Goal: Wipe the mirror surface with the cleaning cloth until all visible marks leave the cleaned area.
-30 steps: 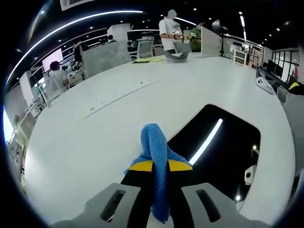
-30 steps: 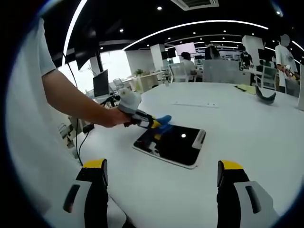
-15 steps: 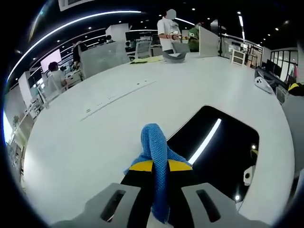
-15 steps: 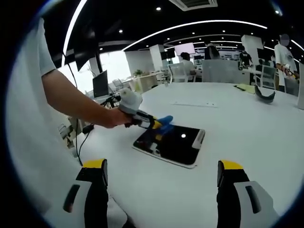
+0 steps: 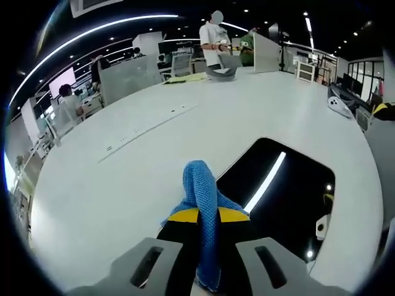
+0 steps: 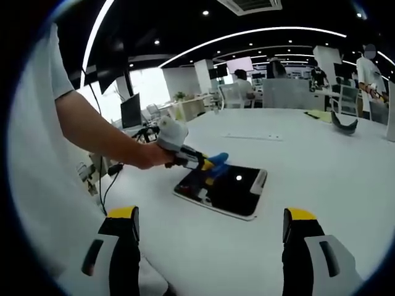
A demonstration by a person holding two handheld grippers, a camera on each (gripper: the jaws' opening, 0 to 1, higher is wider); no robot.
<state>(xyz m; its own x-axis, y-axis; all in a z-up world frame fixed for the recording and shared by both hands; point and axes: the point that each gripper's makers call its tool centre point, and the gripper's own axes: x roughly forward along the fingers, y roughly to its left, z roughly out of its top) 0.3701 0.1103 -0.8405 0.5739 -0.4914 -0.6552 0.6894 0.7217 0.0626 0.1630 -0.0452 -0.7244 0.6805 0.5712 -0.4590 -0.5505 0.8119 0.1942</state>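
**Cloth poised at the mirror's edge**

The left gripper (image 5: 208, 217) clamps the blue cloth (image 5: 202, 191) over the near edge of the mirror (image 6: 225, 190), which lies flat on the white table (image 6: 321, 172). The right gripper (image 6: 210, 237) hangs back, jaws wide apart.

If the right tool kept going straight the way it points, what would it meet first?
Probably the mirror lying flat on the white table, between the open jaws of the right tool. The left tool, shut on the blue cloth, is over its far-left corner. Depth is unclear, so bare table might come first.
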